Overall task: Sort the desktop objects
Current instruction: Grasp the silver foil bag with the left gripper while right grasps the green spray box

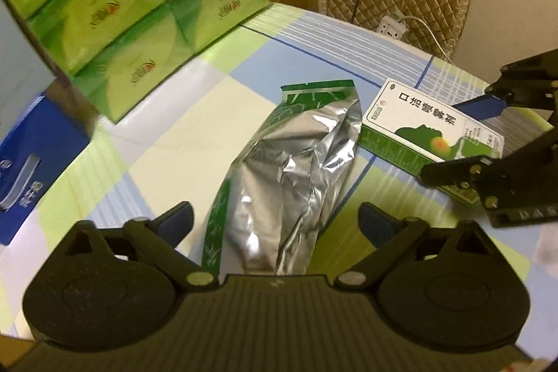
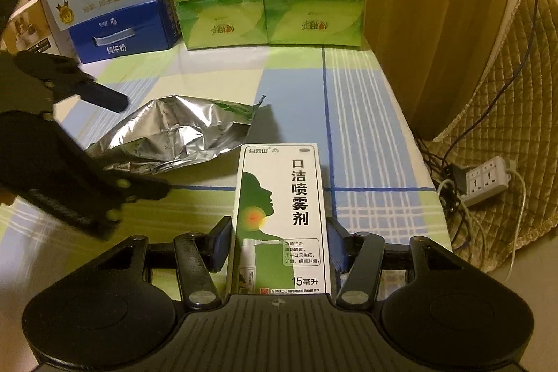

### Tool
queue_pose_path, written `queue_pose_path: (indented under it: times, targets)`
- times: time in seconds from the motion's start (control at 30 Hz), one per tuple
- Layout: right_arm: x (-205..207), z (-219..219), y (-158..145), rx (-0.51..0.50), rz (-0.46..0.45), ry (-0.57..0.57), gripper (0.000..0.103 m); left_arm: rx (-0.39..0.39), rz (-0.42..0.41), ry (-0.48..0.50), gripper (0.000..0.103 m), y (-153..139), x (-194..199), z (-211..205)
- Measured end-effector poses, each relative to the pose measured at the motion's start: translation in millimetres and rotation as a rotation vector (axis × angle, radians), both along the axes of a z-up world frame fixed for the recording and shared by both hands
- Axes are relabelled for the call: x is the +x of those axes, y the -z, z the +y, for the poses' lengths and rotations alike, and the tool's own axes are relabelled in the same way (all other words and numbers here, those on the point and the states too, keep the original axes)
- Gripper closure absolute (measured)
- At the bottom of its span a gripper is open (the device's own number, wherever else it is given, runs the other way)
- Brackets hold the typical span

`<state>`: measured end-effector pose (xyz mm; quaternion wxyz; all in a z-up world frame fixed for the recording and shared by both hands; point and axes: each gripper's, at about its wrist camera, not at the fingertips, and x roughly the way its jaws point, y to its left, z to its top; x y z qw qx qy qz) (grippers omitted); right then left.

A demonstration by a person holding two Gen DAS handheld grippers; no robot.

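Right gripper (image 2: 279,246) pinched a light, stiff spray box (image 2: 280,218) by its long sides over the checked tablecloth (image 2: 366,114), while the left gripper (image 1: 275,222) stood spread around a crinkly, probably slippery foil bag (image 1: 289,169), best gripped mid-body.

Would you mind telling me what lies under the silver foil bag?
The foil bag lies flat on the checked tablecloth, which shows all around it. Anything beneath the bag itself is covered and cannot be seen.
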<state>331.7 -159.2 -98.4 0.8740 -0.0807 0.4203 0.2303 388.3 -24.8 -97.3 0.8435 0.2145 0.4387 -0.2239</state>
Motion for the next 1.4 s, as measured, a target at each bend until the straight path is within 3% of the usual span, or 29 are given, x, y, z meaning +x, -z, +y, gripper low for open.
queue_pose_path:
  times: [0.2,0.27,0.33,0.4,0.63,0.87,1.03,1.17,1.33,1.4]
  targets:
    - [1,0,1,0.008,-0.004,-0.001,0.050,-0.007,0.056,-0.018,0.023,9,24,-2]
    - [1,1,2,0.007,-0.006,-0.003,0.050,0.027,0.070,-0.003,0.025,13,25,-5]
    - [2,1,2,0.006,-0.004,-0.003,0.050,0.032,0.088,-0.007,0.031,13,24,-5]
    - [0,1,1,0.007,0.003,-0.005,0.050,0.028,0.100,-0.026,0.046,11,20,-4]
    - [-25,1,-3,0.040,0.060,-0.019,0.050,0.013,0.179,-0.100,0.051,1,-30,12]
    - [-88,-6,-10,0.022,0.103,-0.084,0.050,-0.021,0.242,-0.177,0.052,-5,-132,31]
    - [-131,-15,-13,0.005,0.110,-0.108,0.050,-0.057,0.240,-0.195,0.049,-8,-189,39]
    - [-160,-17,-11,-0.030,0.085,-0.139,0.050,-0.083,0.211,-0.170,0.039,-7,-210,40]
    - [-170,-19,-8,-0.026,0.089,-0.132,0.049,-0.080,0.207,-0.153,0.030,-5,-206,34]
    - [-170,-19,-7,-0.031,0.088,-0.128,0.043,-0.063,0.220,-0.150,0.029,-1,-201,31]
